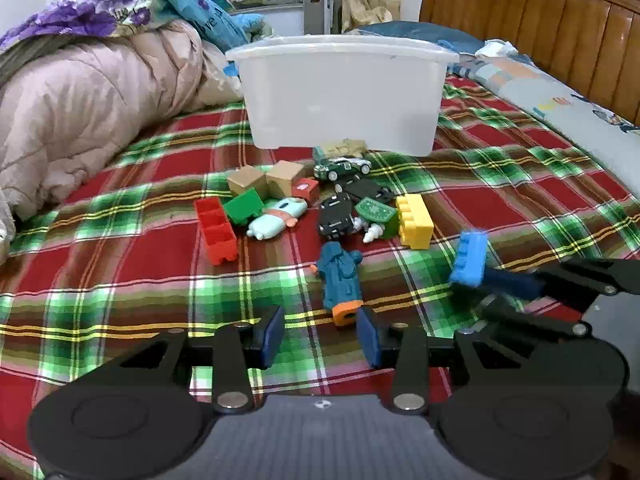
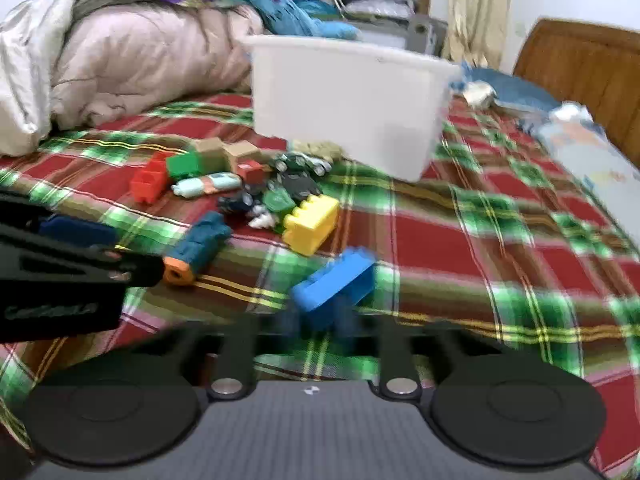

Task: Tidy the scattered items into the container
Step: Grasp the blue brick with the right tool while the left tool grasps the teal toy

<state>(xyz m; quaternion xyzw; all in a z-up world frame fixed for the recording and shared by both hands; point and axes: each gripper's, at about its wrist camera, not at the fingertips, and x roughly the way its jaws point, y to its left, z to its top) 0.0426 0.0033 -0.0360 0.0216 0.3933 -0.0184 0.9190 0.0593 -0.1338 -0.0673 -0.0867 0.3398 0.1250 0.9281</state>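
Note:
A white plastic bin (image 1: 340,92) stands on the plaid bed, also in the right wrist view (image 2: 348,100). In front of it lie scattered toys: a red block (image 1: 216,230), a green block (image 1: 243,206), cardboard cubes (image 1: 266,179), toy cars (image 1: 342,168), a yellow block (image 1: 415,220) and a teal toy with an orange end (image 1: 340,280). My left gripper (image 1: 320,336) is open just short of the teal toy. My right gripper (image 2: 316,324) is shut on a blue block (image 2: 336,284), held above the blanket; it also shows in the left wrist view (image 1: 470,258).
A pink quilt (image 1: 80,112) is heaped at the left. Pillows (image 1: 560,100) and a wooden headboard (image 1: 560,28) lie at the right. The left gripper shows at the left of the right wrist view (image 2: 72,264).

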